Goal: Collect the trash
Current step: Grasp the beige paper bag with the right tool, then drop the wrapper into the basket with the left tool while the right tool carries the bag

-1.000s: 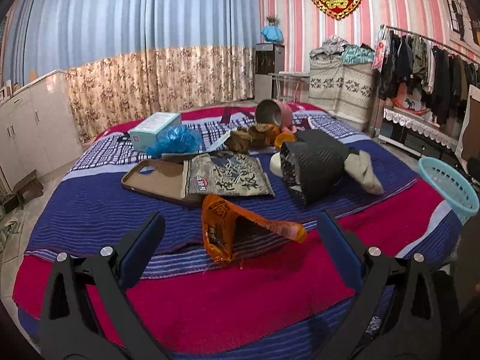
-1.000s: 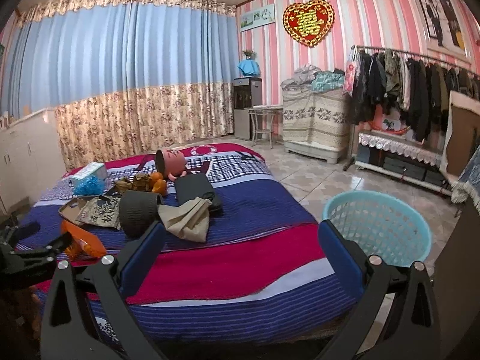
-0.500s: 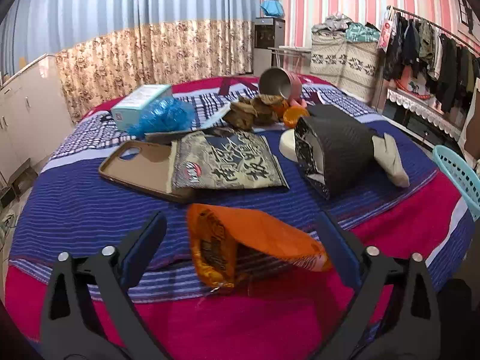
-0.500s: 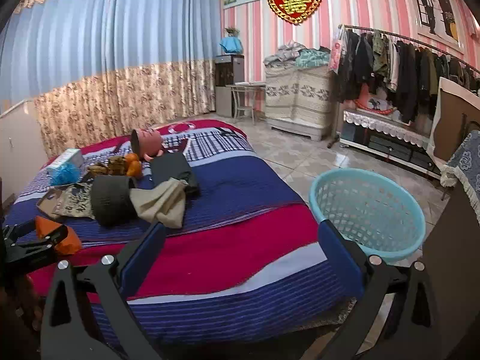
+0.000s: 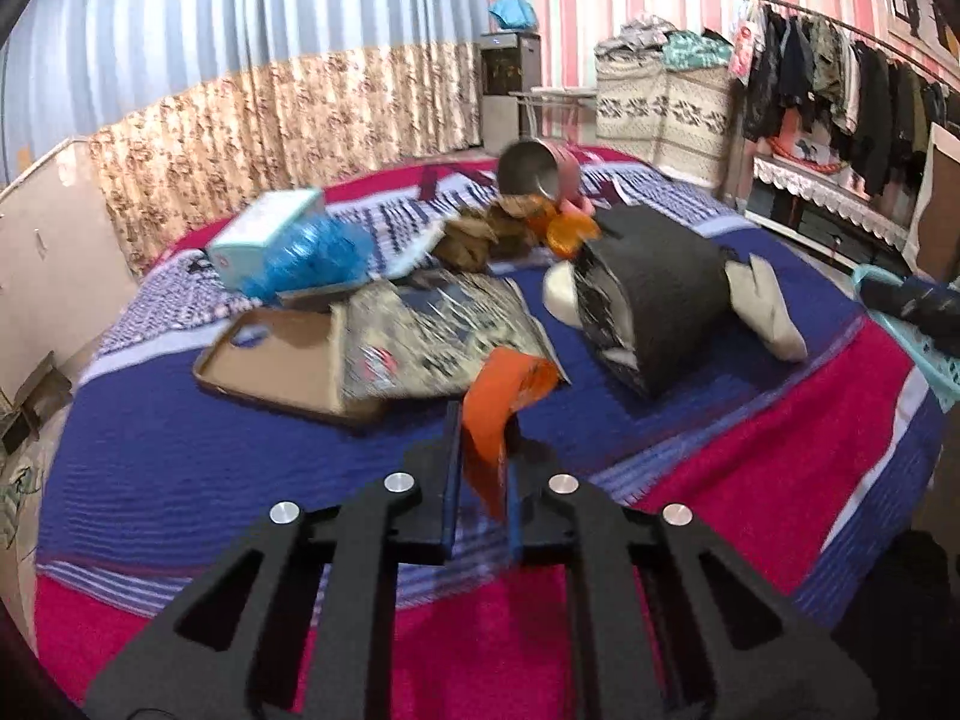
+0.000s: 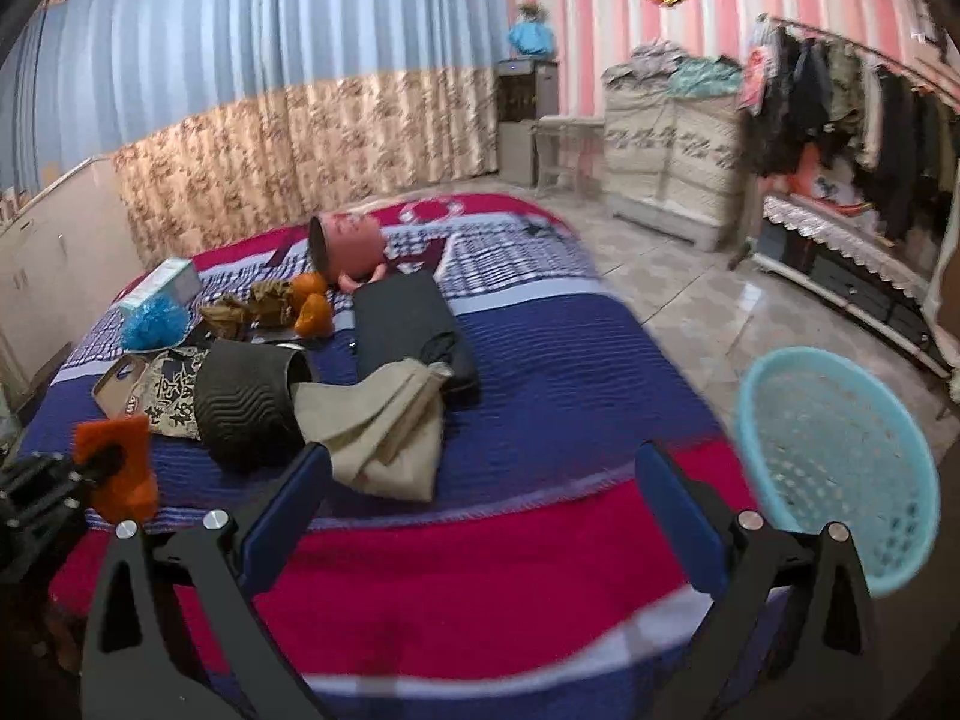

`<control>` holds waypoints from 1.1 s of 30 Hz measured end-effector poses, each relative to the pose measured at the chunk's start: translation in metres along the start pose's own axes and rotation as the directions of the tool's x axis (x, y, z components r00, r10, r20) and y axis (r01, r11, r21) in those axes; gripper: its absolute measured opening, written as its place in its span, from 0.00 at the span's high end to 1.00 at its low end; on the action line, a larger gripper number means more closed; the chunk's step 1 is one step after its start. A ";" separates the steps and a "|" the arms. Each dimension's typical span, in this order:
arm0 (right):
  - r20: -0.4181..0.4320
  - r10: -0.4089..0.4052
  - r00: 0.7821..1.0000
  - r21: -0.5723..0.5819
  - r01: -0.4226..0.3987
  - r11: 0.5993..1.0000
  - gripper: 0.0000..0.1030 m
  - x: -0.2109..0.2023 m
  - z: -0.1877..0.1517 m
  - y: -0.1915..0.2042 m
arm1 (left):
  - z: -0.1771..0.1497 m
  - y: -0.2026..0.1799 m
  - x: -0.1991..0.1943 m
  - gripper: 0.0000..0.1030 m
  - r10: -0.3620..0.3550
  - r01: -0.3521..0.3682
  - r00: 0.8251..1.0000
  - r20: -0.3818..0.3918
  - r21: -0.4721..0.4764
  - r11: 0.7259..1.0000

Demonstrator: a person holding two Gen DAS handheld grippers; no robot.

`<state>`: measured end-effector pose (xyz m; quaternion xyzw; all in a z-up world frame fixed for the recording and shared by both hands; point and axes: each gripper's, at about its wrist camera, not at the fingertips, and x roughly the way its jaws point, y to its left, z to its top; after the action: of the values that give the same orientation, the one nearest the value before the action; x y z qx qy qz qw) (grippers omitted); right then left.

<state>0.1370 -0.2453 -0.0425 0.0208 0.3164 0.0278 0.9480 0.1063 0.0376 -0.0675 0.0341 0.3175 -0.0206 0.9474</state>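
Note:
My left gripper (image 5: 480,468) is shut on an orange snack wrapper (image 5: 501,408) and holds it above the bed's front edge; the wrapper also shows in the right wrist view (image 6: 114,468) at the far left. My right gripper (image 6: 480,498) is open and empty over the bed's near right corner. A light blue plastic basket (image 6: 840,468) stands on the floor right of the bed. More litter lies on the bed: a grey printed snack bag (image 5: 432,330), a blue crumpled wrapper (image 5: 312,258), brown wrappers (image 5: 480,234) and orange peel (image 5: 567,234).
On the bed (image 5: 180,420) lie a brown tray (image 5: 282,360), a black sleeve-like item (image 5: 654,306), a beige cloth (image 6: 378,426), a dark folded garment (image 6: 408,318), a tipped pink pot (image 6: 348,246) and a tissue box (image 5: 264,228). A clothes rack (image 6: 840,96) stands at right.
My left gripper has closed on the orange wrapper and lifted it off the bed. My right gripper stayed open and turned slightly toward the bed.

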 end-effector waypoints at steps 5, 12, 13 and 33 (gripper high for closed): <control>-0.054 0.022 0.998 -0.046 -0.025 0.999 0.07 0.039 0.005 0.018 | 0.015 0.021 -0.007 0.91 0.049 -0.048 0.998 0.034 -0.020 0.999; -0.194 0.179 0.964 -0.012 -0.185 0.983 0.56 0.081 0.005 0.025 | 0.030 0.033 -0.007 0.91 0.072 -0.070 0.996 0.051 -0.046 0.996; -0.207 0.211 0.955 0.008 -0.214 0.977 0.61 0.084 0.004 0.022 | 0.032 0.032 -0.007 0.91 0.074 -0.072 0.996 0.052 -0.046 0.996; 0.077 -0.050 0.996 0.128 0.040 0.991 0.87 -0.044 0.036 -0.120 | 0.093 -0.076 -0.031 0.91 -0.052 0.044 0.981 0.188 0.049 0.998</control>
<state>0.1278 -0.3686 0.0058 0.0750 0.2798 -0.0145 0.9570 0.1335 -0.0445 0.0214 0.0455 0.2265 -0.0536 0.9715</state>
